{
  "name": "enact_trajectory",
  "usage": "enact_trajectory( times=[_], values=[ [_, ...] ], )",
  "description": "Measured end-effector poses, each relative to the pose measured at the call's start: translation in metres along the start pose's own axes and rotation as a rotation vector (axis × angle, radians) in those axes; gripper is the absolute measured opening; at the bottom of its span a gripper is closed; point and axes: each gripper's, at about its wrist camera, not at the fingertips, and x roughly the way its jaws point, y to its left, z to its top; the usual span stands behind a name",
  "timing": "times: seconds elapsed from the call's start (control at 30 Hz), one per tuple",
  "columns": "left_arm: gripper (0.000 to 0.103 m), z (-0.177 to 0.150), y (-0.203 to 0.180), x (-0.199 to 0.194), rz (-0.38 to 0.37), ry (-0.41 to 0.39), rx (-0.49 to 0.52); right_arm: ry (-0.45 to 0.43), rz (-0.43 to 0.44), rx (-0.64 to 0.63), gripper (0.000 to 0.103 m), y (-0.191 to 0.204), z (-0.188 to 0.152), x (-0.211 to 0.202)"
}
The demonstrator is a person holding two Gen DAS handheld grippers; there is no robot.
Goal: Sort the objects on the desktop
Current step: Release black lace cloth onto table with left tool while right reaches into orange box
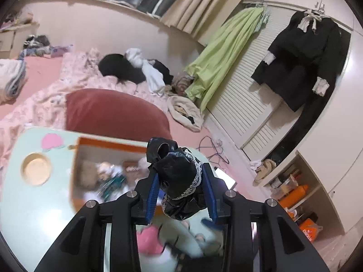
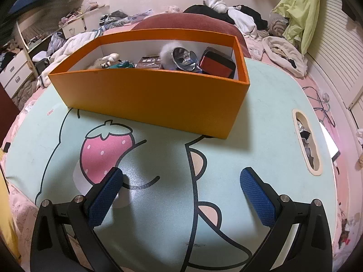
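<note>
Black glossy bundle (image 1: 178,176) with white lace trim, crumpled, pinched between the blue pads of the left gripper (image 1: 181,189), held above the blurred orange box (image 1: 109,142). Right gripper (image 2: 181,192) spread wide, holding nothing, over the mint table (image 2: 267,104); orange box (image 2: 158,95) holds a steel funnel (image 2: 183,59) and red-black case (image 2: 217,64).

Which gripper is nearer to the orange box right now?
Left. The left gripper, shut on a black lace-trimmed item, hangs right above the orange box. The right gripper is open, low over the table, short of the box's front wall.
</note>
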Motion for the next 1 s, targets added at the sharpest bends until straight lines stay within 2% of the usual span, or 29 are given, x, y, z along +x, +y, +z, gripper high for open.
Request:
enact_trajectory(
  times=[0.1,0.17,0.23,0.3,0.37,0.47,0.5,0.57,0.67,0.73,0.77,0.83,0.93,1.0],
  values=[
    [0.035,-0.038,0.015,-0.001,0.104,0.045,0.013,-0.009,0.029,0.021,0.103,-0.003,-0.001,-0.003],
    [0.035,-0.066,0.035,0.008,0.125,0.086,-0.023,-0.02,0.065,0.045,0.102,-0.007,-0.002,-0.005],
    [0.036,-0.081,0.047,0.021,0.144,0.122,-0.044,-0.034,0.123,0.075,0.093,-0.016,-0.001,-0.008],
    [0.045,-0.093,0.048,0.033,0.189,0.13,-0.024,-0.054,0.158,0.12,0.06,-0.026,-0.002,-0.013],
    [0.072,-0.095,0.054,0.039,0.21,0.123,-0.028,-0.084,0.169,0.154,0.05,-0.036,0.0,-0.021],
    [0.089,-0.099,0.054,0.03,0.224,0.071,-0.046,-0.202,0.271,0.149,0.047,-0.038,0.016,-0.045],
    [0.091,-0.099,0.057,0.027,0.235,0.05,-0.059,-0.228,0.315,0.127,0.047,-0.036,0.028,-0.052],
    [0.093,-0.101,0.062,0.021,0.253,0.016,-0.085,-0.217,0.38,0.087,0.047,-0.025,0.054,-0.056],
    [0.093,-0.107,0.063,0.015,0.248,-0.008,-0.113,-0.064,0.506,0.084,0.047,-0.006,0.107,-0.029],
    [0.093,-0.105,0.062,0.016,0.254,-0.011,-0.111,0.1,0.601,0.161,0.04,0.004,0.138,0.007],
    [0.093,-0.105,0.061,0.017,0.256,-0.009,-0.106,0.164,0.618,0.19,0.032,0.01,0.146,0.024],
    [0.093,-0.106,0.06,0.02,0.251,-0.003,-0.097,0.279,0.577,0.215,0.03,0.021,0.161,0.059],
    [0.093,-0.107,0.064,0.02,0.243,0.002,-0.096,0.345,0.462,0.205,0.03,0.037,0.172,0.092],
    [0.093,-0.108,0.067,0.019,0.239,-0.002,-0.099,0.379,0.421,0.209,0.031,0.047,0.179,0.108]
  ],
)
